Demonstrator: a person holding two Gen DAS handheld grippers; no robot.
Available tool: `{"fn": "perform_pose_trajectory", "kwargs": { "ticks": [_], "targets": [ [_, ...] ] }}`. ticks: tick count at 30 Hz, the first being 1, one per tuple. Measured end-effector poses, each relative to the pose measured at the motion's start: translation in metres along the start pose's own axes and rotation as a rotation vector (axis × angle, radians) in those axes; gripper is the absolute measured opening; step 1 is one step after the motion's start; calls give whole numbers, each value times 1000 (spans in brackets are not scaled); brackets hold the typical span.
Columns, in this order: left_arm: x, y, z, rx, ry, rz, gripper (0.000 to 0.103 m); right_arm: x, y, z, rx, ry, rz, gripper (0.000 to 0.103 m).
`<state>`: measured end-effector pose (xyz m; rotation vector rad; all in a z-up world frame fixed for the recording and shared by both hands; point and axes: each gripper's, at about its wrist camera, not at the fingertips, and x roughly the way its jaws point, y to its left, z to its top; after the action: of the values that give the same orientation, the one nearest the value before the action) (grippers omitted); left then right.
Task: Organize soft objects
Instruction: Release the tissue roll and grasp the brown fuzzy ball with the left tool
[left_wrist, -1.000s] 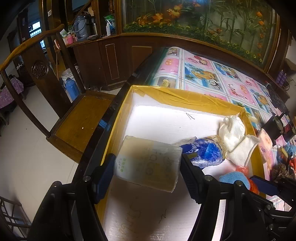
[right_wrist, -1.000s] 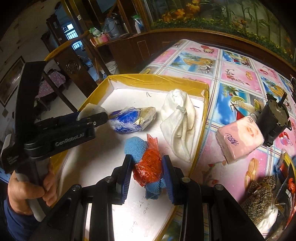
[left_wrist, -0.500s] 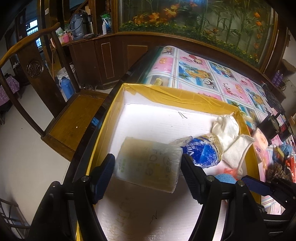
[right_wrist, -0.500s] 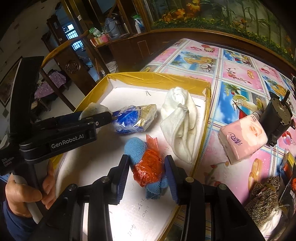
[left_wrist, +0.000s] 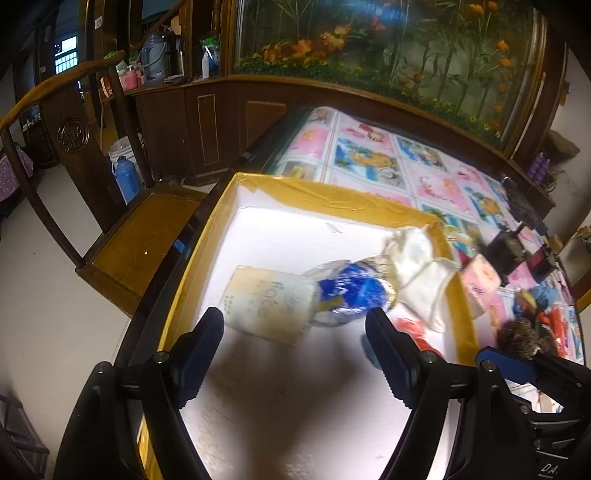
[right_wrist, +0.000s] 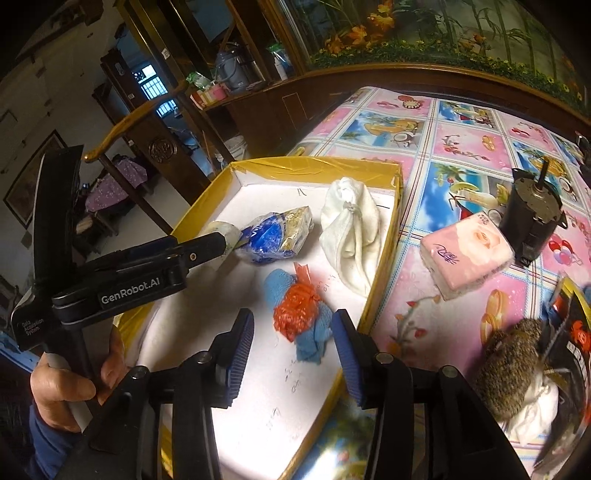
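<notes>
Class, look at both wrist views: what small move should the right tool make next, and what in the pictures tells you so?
Probably swing the right tool over to the pink tissue pack. Its jaws stand open and empty, and the orange-and-blue bundle already lies inside the yellow-rimmed box with the white cloth. The pink pack sits outside on the tablecloth.

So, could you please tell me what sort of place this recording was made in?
Most likely a home dining or living room: a table under a cartoon-print cloth, a carved wooden chair beside it, and a large aquarium set into dark wood cabinets.
</notes>
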<state>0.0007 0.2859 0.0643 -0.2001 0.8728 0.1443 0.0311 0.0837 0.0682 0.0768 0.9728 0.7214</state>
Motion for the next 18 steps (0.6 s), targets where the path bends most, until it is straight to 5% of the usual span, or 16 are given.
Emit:
{"fn": "perform_pose_trajectory", "kwargs": {
  "ticks": [6, 18],
  "targets": [
    [-26, -27, -17, 16, -41, -66, 82, -33, -16, -18, 30, -41, 36, 53],
    [-44, -114, -48, 146, -27, -216, 83, -129, -96, -61, 144, -197, -34, 53]
  ]
}}
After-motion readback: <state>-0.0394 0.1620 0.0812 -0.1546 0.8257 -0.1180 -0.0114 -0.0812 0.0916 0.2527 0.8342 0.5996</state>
